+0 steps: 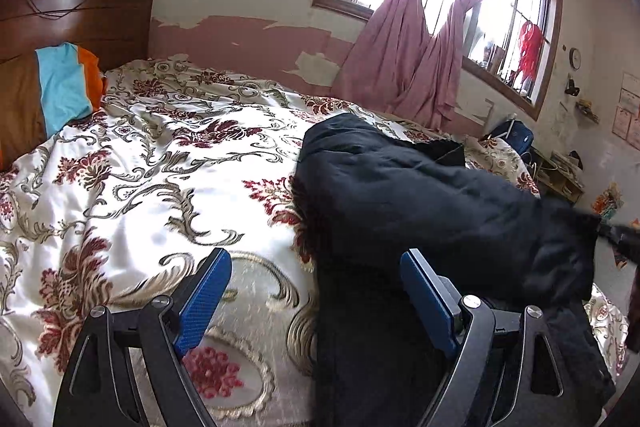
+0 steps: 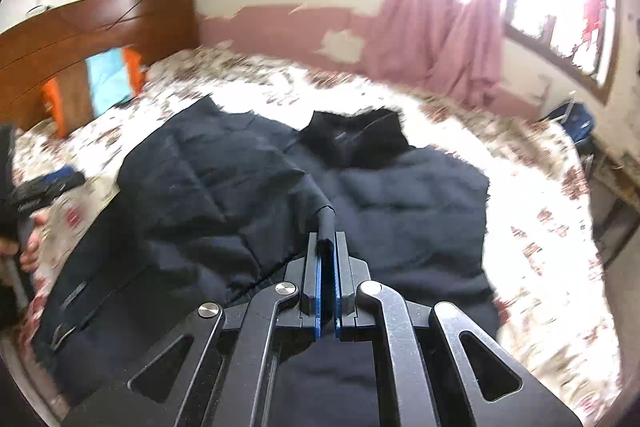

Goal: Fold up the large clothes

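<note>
Between my right gripper (image 2: 327, 247) fingers a sleeve cuff (image 2: 325, 223) of the dark jacket (image 2: 240, 187) is pinched; left gripper (image 1: 316, 291) spread, empty; I judge folding only begun.

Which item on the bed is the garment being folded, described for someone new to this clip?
Start at the bed under the floral bedspread. Across its middle lies the dark navy padded jacket, collar toward the window wall. It is the only dark, quilted item there, and the right gripper is shut on its cuff.
</note>
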A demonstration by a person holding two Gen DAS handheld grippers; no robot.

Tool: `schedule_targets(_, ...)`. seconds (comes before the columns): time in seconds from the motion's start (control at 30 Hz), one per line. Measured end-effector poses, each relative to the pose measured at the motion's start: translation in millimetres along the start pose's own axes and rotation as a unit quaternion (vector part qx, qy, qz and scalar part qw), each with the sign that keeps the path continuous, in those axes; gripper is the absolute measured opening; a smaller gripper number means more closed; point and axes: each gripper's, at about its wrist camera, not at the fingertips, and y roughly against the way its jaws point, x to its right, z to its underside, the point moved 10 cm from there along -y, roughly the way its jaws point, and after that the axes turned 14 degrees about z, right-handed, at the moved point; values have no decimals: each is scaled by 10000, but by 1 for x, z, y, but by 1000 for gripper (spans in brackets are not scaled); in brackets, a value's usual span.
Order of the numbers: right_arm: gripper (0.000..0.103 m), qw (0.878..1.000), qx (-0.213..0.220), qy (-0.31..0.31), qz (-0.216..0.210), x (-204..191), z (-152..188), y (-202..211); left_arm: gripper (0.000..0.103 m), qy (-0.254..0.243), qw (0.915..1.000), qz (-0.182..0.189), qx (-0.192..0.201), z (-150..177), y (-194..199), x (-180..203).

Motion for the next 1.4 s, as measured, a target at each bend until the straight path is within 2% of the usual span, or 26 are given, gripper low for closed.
schedule_targets(0.17,4,9964,190,-183,811,61,-27,-36,85,10,9999,-108,-115,-15,-28,-3)
schedule_targets(0.33,4,9904,-16,-511,1282,106,-30,-96,85,-31,9991,-266,-320,-29,-65,-3)
schedule_targets(0.53,5,9874,-358,-504,1455,119,-4,-167,85,-290,9976,-383,-507,-41,-102,13)
schedule_targets(0.63,7,9869,-475,-455,1475,114,11,-182,85,-470,9961,-397,-632,-41,-120,25)
schedule_targets(0.73,23,9858,-350,-437,1584,113,18,-179,85,-662,9949,-239,-724,-42,-138,42)
schedule_targets(0.77,38,9854,-239,-458,1623,113,16,-174,85,-706,9947,-123,-732,-42,-144,49)
schedule_targets(0.8,56,9853,-87,-508,1630,114,16,-165,85,-744,9945,55,-733,-42,-148,58)
schedule_targets(0.87,64,9878,217,-588,1422,109,11,-150,85,-834,9930,303,-781,-39,-158,74)
schedule_targets(0.97,64,9939,247,-504,950,90,10,-146,85,-1033,9893,307,-986,-31,-173,88)
schedule_targets(1.07,64,9972,-86,-497,549,73,21,-162,85,-1229,9842,45,-1271,-17,-188,91)
schedule_targets(1.2,64,9959,-666,-361,496,61,50,-195,89,-1470,9776,-248,-1483,0,-201,87)
schedule_targets(1.4,65,9951,-807,-365,446,55,64,-209,94,-1557,9751,-395,-1531,10,-207,82)
